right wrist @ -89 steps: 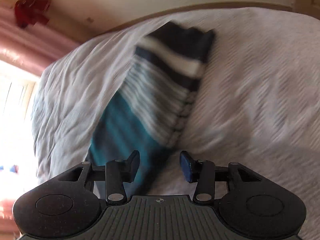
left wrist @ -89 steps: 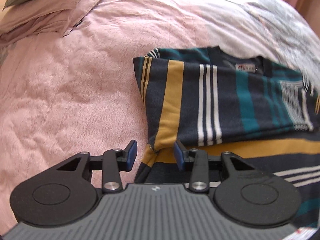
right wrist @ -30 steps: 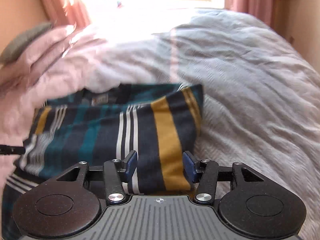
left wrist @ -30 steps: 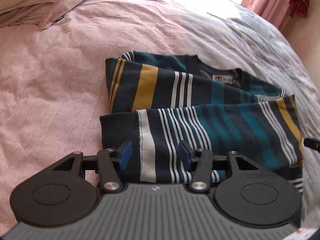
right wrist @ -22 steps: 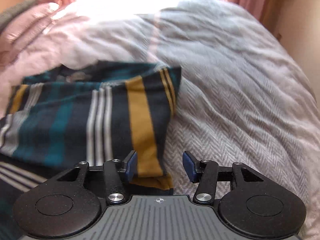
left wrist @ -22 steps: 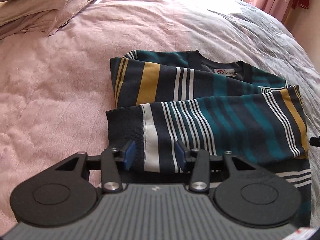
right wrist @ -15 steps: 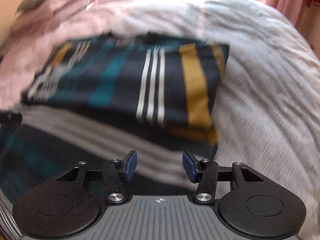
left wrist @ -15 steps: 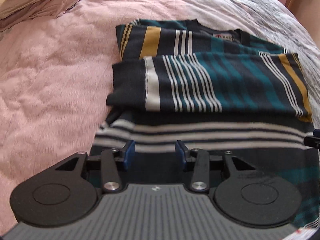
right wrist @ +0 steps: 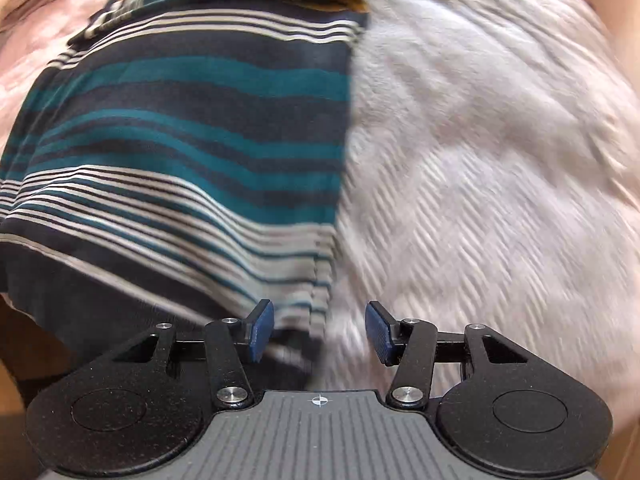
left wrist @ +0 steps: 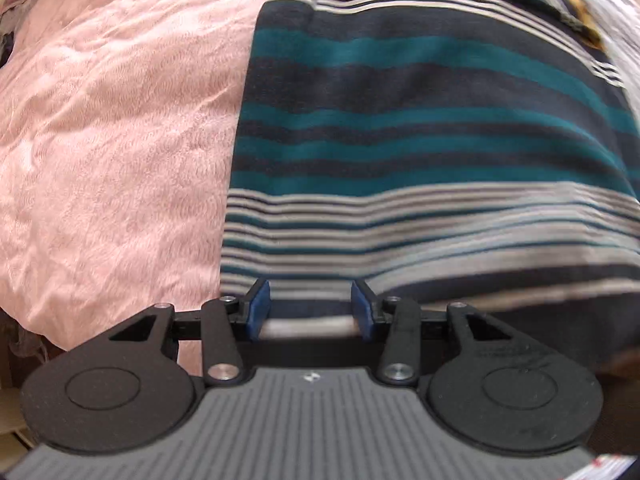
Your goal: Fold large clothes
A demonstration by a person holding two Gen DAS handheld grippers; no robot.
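A navy sweater point(left wrist: 420, 128) with teal, white and mustard stripes lies flat on the bed, its sleeves folded across the top. Its lower body fills the left wrist view, with the hem end nearest the camera. My left gripper point(left wrist: 310, 306) stands open over the sweater's lower left part, close to its left edge. In the right wrist view the same sweater point(right wrist: 192, 140) covers the left half. My right gripper point(right wrist: 318, 330) is open over the sweater's lower right edge, where cloth meets bedding. Neither gripper holds any cloth.
A pink textured bedspread point(left wrist: 112, 140) lies left of the sweater. A pale grey-white woven cover point(right wrist: 480, 160) lies to its right. The bed's near edge drops away just below both grippers.
Both grippers have pulled back from the folded sleeves near the collar down to the sweater's bottom end. Both sleeves now lie folded across the chest. Both stay open.
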